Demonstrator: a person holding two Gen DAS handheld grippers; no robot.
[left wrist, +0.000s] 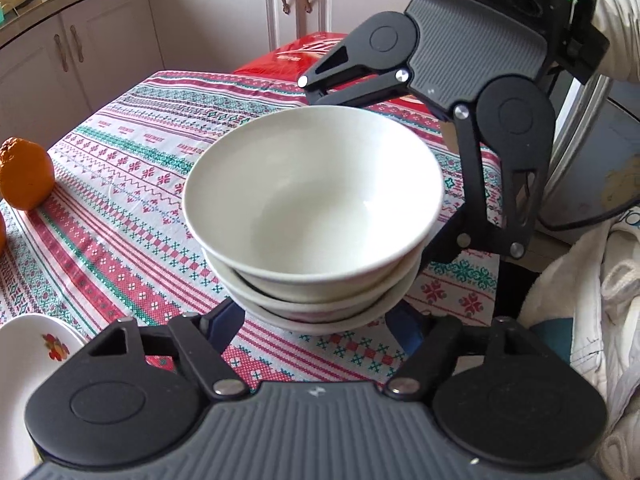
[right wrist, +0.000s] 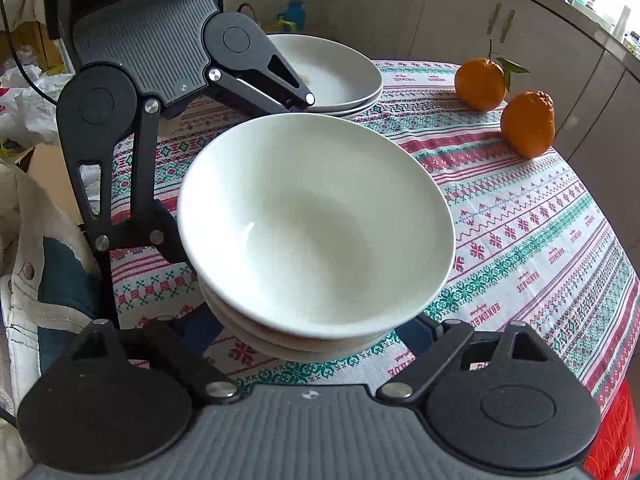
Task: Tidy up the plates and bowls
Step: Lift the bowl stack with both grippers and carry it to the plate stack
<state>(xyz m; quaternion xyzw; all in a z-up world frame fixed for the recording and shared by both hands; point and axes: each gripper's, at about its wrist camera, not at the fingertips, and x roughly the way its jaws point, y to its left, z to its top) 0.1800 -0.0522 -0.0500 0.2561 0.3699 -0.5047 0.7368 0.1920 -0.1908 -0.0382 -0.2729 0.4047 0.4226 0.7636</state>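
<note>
A stack of three white bowls stands on the patterned tablecloth, the top bowl sitting slightly askew. In the left wrist view my left gripper straddles the lowest bowl, and its blue fingers run in under the rim against the bowl's wall. From the opposite side my right gripper holds the same bowl stack in the same way. All fingertips are hidden beneath the bowls. The right gripper's black linkage meets the stack's far side.
Two stacked white plates sit at the table's far end, with two oranges beside them. A flowered plate is at the near left. A red box lies beyond the table, white fabric beside it, and cupboards behind.
</note>
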